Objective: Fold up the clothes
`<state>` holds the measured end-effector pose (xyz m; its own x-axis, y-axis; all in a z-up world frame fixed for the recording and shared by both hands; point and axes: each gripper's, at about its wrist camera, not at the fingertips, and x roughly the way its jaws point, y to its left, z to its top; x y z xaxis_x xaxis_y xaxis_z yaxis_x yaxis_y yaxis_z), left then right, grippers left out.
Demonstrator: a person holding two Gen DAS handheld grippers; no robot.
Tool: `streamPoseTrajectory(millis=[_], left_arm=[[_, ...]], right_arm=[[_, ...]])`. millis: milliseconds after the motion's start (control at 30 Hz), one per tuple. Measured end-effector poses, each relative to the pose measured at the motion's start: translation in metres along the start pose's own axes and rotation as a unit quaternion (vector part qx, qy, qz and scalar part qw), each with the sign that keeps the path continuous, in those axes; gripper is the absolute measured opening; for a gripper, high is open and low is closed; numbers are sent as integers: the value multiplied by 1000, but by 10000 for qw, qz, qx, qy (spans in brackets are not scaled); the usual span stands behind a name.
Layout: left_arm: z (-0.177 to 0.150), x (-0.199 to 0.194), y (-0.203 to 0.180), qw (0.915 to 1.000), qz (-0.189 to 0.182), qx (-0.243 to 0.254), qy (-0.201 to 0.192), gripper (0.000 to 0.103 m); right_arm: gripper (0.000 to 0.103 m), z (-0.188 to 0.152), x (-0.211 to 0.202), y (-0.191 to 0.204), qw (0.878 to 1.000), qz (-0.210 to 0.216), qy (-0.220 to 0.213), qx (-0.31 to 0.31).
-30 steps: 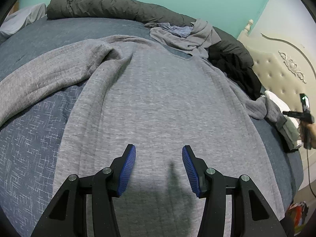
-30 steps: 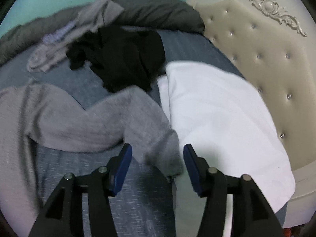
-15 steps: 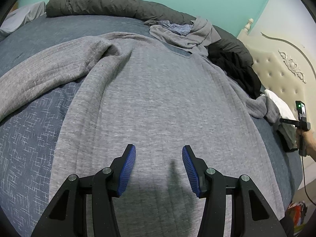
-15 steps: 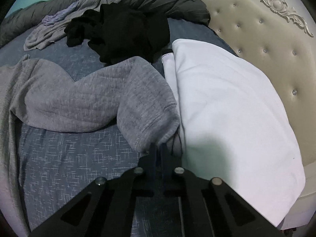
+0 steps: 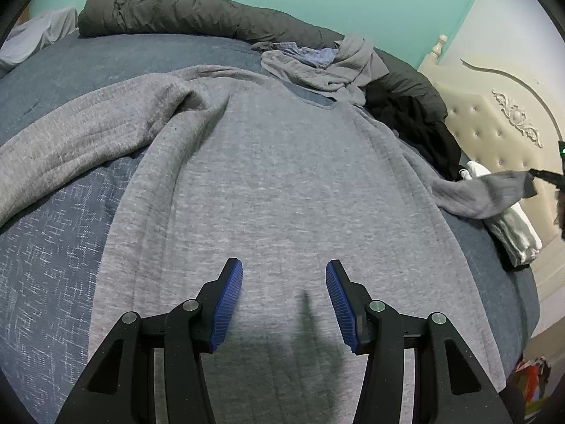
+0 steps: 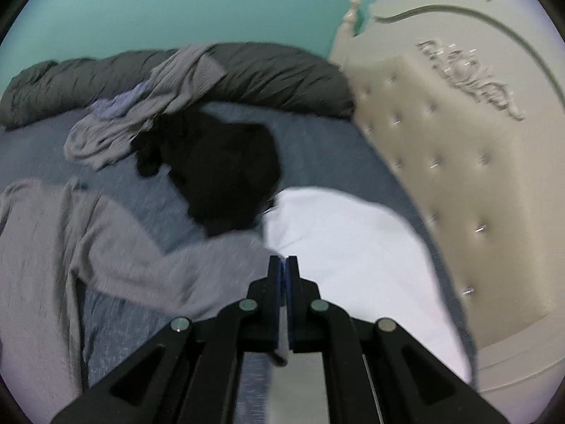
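From the left wrist view, the left gripper (image 5: 284, 304) has its 2 blue jaws about half way apart with nothing between them. They hang just over the big gray sweater (image 5: 282, 190), which lies spread flat on the bed (image 5: 53, 265). The sweater body fills the space ahead of the jaws and under them. 1 sleeve runs off to the left of the jaws. The other sleeve (image 5: 494, 190) goes far to the right of the jaws, and its end is lifted off the bed, pinched by the right gripper (image 5: 545, 176) at the edge of the picture. Far ahead of the jaws sit a small pile of gray and blue clothes (image 5: 325, 67), a black heap (image 5: 420, 123) and a rolled dark blanket (image 5: 197, 14)

From the right wrist view, the right gripper (image 6: 283, 268) has its jaws squeezed tight on the cuff of the gray sleeve (image 6: 197, 275). The sleeve stretches away to the left of the jaws, back to the sweater body. A bit of gray cloth pokes out below the jaws. Just right of the jaws is a white pillow (image 6: 353, 247). Ahead of the jaws lies the black heap (image 6: 226, 173), and the cream headboard (image 6: 459, 176) stands far right. This picture is blurry
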<state>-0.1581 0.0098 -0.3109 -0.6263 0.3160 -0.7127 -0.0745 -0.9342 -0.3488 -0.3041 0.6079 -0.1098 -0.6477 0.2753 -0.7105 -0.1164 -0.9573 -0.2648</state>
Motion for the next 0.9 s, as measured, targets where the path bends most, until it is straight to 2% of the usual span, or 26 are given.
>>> streamPoseTrajectory(millis=[233, 400, 600, 900], left_arm=[[0, 0, 0, 10000, 14, 17, 11, 53], [1, 1, 1, 10000, 36, 4, 34, 53], [-1, 0, 2, 9999, 112, 23, 22, 54], [-1, 5, -5, 9999, 92, 117, 67, 54]], right_arm=[[2, 20, -5, -53, 9975, -676, 178, 94], [2, 16, 3, -86, 9938, -995, 236, 445], [2, 4, 42, -98, 9888, -1295, 552, 486], [2, 26, 55, -117, 9825, -1770, 378, 443]])
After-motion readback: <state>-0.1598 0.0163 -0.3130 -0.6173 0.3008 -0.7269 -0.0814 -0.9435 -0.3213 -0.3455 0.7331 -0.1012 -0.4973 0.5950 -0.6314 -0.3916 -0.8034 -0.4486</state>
